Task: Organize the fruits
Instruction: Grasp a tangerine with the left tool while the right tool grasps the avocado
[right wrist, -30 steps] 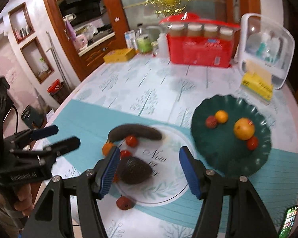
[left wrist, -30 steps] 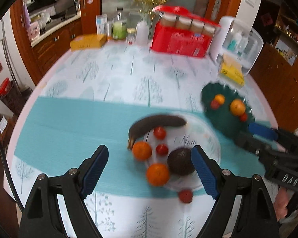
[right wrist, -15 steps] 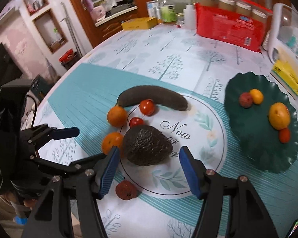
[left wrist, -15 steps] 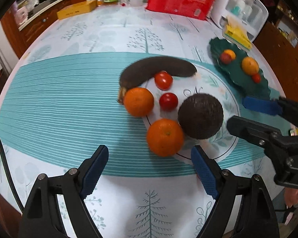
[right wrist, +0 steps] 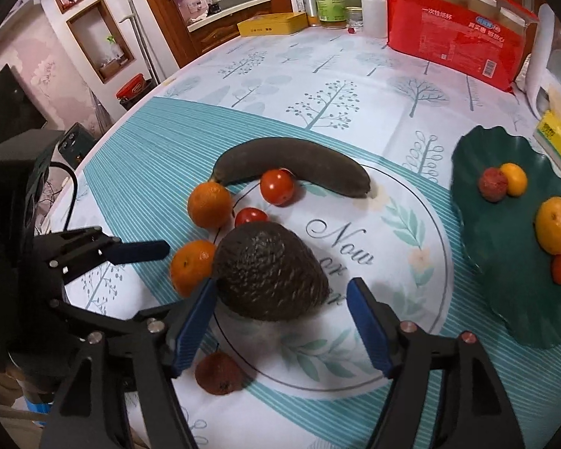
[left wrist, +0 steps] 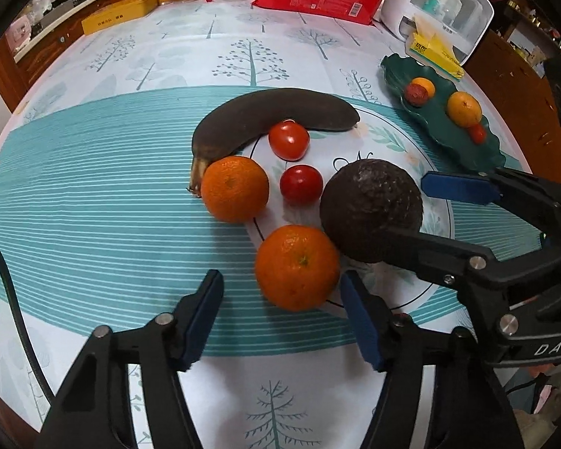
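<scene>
L gripper (left wrist: 280,310) fingers wide, nothing held; near orange (left wrist: 297,266) sits just ahead, btwn the pads. R gripper (right wrist: 282,321) fingers wide, bracketing avocado (right wrist: 271,271), not yet closed. Both fruits lie mid-bench, touching each other; green plate (right wrist: 505,299) w/ small fruit is twd the right edge. Judged: approach step. Avocado to be centred btwn pads before closing, gently; orange may be nudged and roll.

My left tongs (left wrist: 282,314) were spread wide and held low, pointing forward. My right tongs (right wrist: 282,321) were likewise spread wide, reaching in from the right at a slant, one finger (left wrist: 458,188) lying farther out than the other.
</scene>
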Demonstrator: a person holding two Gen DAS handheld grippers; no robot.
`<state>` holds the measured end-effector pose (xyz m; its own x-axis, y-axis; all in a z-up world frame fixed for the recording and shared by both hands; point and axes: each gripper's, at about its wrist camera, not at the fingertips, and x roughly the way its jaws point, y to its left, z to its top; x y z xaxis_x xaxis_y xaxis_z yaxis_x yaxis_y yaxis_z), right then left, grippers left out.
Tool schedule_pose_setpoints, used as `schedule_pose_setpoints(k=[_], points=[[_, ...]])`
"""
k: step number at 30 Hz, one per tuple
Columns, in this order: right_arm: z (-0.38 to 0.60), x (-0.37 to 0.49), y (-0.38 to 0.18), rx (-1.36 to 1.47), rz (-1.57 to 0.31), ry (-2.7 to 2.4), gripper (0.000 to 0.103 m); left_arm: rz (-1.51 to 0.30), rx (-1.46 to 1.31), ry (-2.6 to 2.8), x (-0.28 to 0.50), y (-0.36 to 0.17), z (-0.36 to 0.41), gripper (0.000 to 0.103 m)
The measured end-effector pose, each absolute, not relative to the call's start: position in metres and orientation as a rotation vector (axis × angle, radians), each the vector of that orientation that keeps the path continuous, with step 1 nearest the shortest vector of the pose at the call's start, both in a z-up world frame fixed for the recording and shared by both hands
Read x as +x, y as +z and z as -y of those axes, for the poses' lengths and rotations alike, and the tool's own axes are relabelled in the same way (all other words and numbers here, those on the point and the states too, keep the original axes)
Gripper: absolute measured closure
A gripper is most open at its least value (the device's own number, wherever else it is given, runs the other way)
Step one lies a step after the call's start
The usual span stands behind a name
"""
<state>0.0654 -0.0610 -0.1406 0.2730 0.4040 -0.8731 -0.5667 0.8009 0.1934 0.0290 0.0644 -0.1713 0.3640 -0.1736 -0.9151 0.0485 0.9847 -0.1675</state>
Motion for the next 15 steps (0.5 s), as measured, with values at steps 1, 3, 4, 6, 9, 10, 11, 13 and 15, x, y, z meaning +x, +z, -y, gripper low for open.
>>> schedule_pose_setpoints(k=[1, 3, 4, 6, 9, 10, 11, 13, 15], points=[[0.060, 0.068, -0.142, -0.159, -1.122, 0.665, 0.028, -1.197, -0.135, -0.152, 0.030, -0.173, -0.065, 0.044], [0.057, 0.073, -0.145, -0.137, -1.133, 0.685, 0.028, -1.204, -0.158, -0.161, 0.032, -0.175, -0.067, 0.045], [0.056, 0.076, -0.147, -0.129, -1.140, 0.693, 0.028, -1.201, -0.163, -0.162, 0.032, -0.175, -0.068, 0.046], [0.053, 0.080, -0.151, -0.119, -1.151, 0.702, 0.028, -1.201, -0.165, -0.174, 0.033, -0.176, -0.067, 0.050], [0.047, 0.081, -0.157, -0.133, -1.171, 0.708, 0.030, -1.204, -0.165, -0.192, 0.034, -0.176, -0.064, 0.056], [0.047, 0.080, -0.157, -0.131, -1.174, 0.716, 0.036, -1.202, -0.159, -0.192, 0.035, -0.176, -0.063, 0.057], [0.047, 0.079, -0.157, -0.122, -1.177, 0.728, 0.040, -1.202, -0.152, -0.197, 0.035, -0.176, -0.061, 0.058], [0.047, 0.077, -0.157, -0.127, -1.174, 0.717, 0.040, -1.197, -0.141, -0.193, 0.034, -0.176, -0.060, 0.058], [0.048, 0.075, -0.156, -0.133, -1.166, 0.692, 0.040, -1.194, -0.140, -0.192, 0.035, -0.176, -0.059, 0.059]])
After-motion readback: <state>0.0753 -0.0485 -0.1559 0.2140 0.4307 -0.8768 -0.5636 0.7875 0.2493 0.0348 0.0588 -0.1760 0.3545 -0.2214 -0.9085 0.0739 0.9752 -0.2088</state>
